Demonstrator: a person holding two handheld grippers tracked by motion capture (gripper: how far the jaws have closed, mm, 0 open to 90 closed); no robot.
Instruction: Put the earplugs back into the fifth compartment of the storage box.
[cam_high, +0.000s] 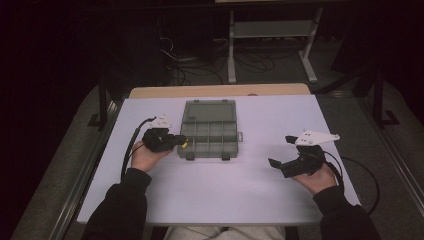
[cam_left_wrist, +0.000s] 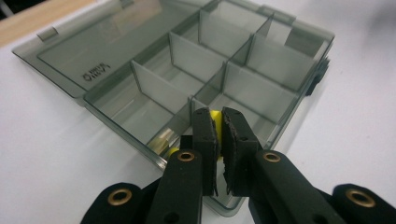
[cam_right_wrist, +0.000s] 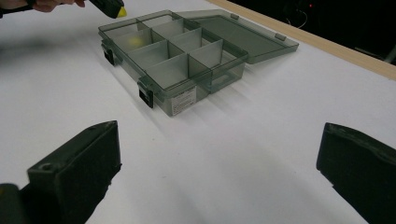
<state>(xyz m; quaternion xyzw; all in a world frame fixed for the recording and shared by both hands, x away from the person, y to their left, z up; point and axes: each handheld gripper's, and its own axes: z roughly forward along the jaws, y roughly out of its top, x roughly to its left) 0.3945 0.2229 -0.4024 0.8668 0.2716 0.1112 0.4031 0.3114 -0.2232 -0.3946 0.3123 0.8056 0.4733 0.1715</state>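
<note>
Two left gripper (cam_left_wrist: 218, 122) pads pinch yellow piece (cam_left_wrist: 215, 115)

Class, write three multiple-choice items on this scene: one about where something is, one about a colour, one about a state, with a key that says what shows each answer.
1. Where is the left gripper?
A. at the organiser box's near left corner
B. on the flat lid
C. at the table's far edge

2. What colour is the small piece between its jaws?
A. red
B. yellow
C. blue

3. How do the right gripper's jaws stand?
A. wide apart
B. shut on the lid
C. shut on a cable

Key: 1 A, its tips overlap that corner in the high view; 2 B, yellow shows between the pads; 3 A, bare table lies between them.
</note>
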